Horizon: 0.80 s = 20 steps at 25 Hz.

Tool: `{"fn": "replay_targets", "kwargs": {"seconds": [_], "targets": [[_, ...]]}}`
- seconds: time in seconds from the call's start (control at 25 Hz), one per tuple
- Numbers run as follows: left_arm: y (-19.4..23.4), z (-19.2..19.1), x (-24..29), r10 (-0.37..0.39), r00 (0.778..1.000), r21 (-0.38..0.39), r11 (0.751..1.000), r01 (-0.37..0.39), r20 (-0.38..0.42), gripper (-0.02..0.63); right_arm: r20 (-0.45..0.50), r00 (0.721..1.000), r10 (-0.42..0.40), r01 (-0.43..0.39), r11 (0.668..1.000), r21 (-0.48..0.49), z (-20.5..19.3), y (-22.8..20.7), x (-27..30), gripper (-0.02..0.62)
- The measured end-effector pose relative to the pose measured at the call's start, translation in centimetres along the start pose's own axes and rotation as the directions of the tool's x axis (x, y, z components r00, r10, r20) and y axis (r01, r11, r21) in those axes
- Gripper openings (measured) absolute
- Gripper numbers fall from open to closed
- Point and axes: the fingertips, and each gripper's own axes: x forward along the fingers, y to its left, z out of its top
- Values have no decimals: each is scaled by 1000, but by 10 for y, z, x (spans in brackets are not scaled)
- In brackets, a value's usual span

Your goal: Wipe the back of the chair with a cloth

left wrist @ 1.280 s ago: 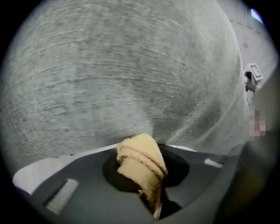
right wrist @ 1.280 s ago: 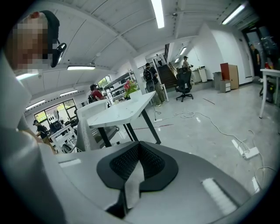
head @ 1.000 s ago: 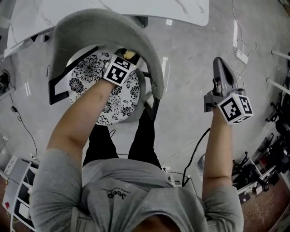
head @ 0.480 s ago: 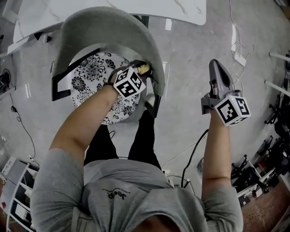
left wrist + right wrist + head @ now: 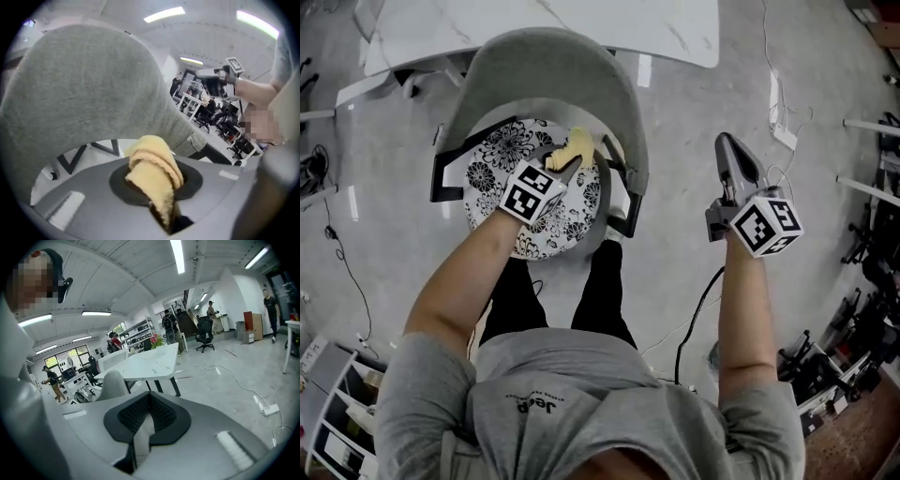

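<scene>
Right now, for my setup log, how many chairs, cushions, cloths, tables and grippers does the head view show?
Chair: 1
Floral cushion: 1
Yellow cloth: 1
Table: 1
Grippers: 2 (left gripper, right gripper)
Total: 6

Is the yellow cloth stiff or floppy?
Probably floppy: the yellow cloth bunches in soft folds where the left gripper pinches it. Its fuzzy surface would likely drag, not slide, on the chair back.
</scene>
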Motion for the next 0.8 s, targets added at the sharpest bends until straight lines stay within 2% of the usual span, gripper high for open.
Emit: {"fn": "replay_targets", "kwargs": {"seconds": [0.16, 0.4, 0.56, 0.8], "targets": [[19, 6, -83, 73, 996, -44, 997, -71, 44, 121, -11, 999, 42, -42, 998, -42, 21, 40, -9, 3], [19, 46, -197, 136, 980, -113, 986, -120, 148, 121, -8, 997, 70, -71, 992, -103, 64, 96, -31, 3], [12, 91, -263, 160, 954, -162, 979, -122, 254, 121, 5, 997, 82, -81, 988, -133, 100, 127, -46, 3], [11, 144, -348, 208, 907, -160, 974, -158, 367, 121, 38, 993, 109, -101, 980, -169, 145, 165, -68, 3]]}}
